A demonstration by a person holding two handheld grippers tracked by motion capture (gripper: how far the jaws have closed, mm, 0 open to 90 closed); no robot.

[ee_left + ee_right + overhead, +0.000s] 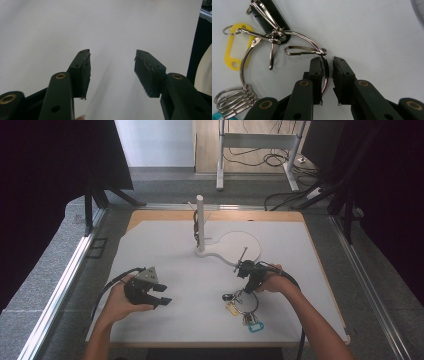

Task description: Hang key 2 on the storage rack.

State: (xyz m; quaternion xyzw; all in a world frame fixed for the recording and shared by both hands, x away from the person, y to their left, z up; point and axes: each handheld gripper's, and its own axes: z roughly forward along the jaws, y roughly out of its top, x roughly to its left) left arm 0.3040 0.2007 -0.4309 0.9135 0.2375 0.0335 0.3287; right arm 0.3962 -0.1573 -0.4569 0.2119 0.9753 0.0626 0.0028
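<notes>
- The white table [165, 245] takes up the middle of the high view, with a wooden edge along its far side.
- A white stand [200, 222] with an upright post rises in the upper centre of the table, and its flat base curves off to the right.
- The left gripper [159, 296] sits lower left of centre in a hand, over bare table; in the left gripper view its jaws stand wide apart with nothing between them.
- The right gripper [242, 291] is right of centre, pointing down toward the near edge.
- In the right gripper view its jaws are narrow, set on either side of the large key ring [287, 35]; a small gap shows at the right pad, so I cannot quite tell whether the wire is pinched.
- The ring lies flat, lower right of centre in the high view.
- A yellow tag [235, 48], a black tag [270, 12] and a cluster of small rings [233, 102] hang on it; a blue tag [255, 326] lies nearest the near edge.
</notes>
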